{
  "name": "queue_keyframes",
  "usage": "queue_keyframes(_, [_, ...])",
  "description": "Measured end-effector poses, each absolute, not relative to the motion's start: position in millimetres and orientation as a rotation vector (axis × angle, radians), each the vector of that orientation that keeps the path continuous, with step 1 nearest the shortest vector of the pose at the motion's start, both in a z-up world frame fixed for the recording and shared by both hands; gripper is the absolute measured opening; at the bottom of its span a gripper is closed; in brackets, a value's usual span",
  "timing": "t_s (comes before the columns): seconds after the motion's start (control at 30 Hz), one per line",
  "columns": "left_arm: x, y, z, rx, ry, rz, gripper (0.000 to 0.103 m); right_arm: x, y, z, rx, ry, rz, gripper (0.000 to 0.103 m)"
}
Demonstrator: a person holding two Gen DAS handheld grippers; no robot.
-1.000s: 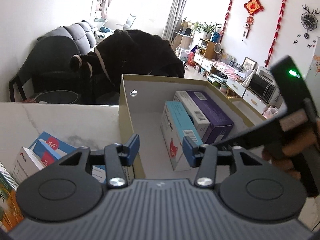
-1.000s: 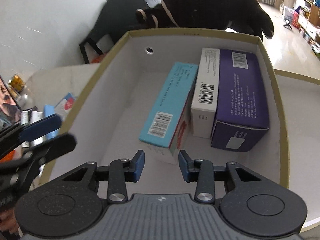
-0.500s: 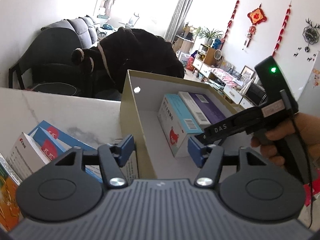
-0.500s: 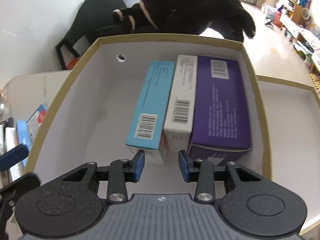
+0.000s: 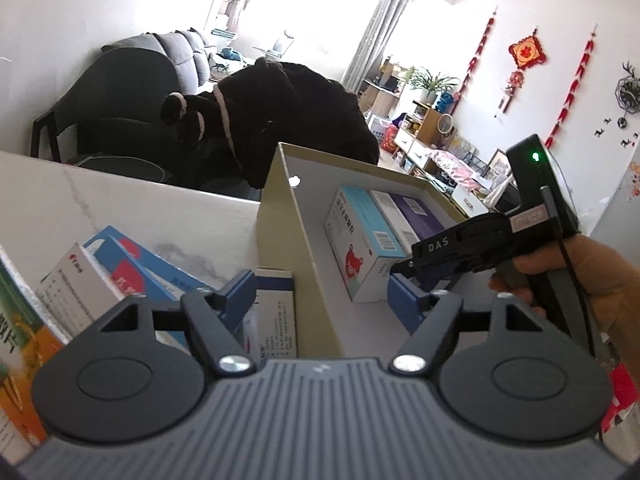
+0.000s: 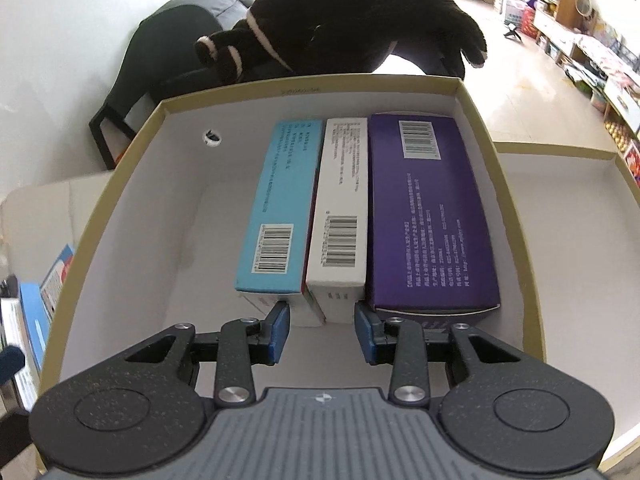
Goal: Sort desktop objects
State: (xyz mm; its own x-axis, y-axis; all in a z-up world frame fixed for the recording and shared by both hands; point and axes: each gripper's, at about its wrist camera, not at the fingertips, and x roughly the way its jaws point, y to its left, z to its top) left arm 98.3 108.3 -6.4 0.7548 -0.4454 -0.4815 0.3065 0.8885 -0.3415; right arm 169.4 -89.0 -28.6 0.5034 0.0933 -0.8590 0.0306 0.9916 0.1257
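Observation:
An open cardboard box (image 6: 132, 184) with a tan rim holds three cartons side by side: a light blue one (image 6: 280, 208), a white one (image 6: 340, 208) and a purple one (image 6: 428, 216). My right gripper (image 6: 322, 330) is open and empty inside the box, just in front of the white carton's near end. My left gripper (image 5: 322, 300) is open and empty, straddling the box's left wall (image 5: 296, 256). A small white carton (image 5: 276, 320) stands just outside that wall by the left finger. The right gripper's body (image 5: 480, 244) shows in the left wrist view.
More cartons lie on the white marble table (image 5: 120, 208) left of the box: blue and red ones (image 5: 140, 268), a white one (image 5: 76, 288) and a green and orange one (image 5: 16, 360). The box's lid (image 6: 560, 240) lies to the right. A black plush toy (image 6: 340, 20) sits behind.
My right gripper has moved right and squared up on the white carton's end. My left gripper has opened wider and shifted left, so it now straddles the box wall.

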Motion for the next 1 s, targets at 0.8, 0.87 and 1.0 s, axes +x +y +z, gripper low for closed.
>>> queue_keyframes(0.8, [58.9,187.1,16.6,-0.334,0.534,-0.143,0.103,64.9,-110.6,18.3,0.234,0.773,0.158,0.079])
queue_keyframes(0.87, [56.9,196.5,16.4,-0.348,0.537,-0.094,0.103,55.6,-110.8,20.5,0.248,0.746,0.176,0.081])
queue_keyframes(1.0, [50.2,214.7,10.9,-0.379,0.545,-0.020,0.103,37.2,-110.8,23.1,0.280,0.697,0.220,0.086])
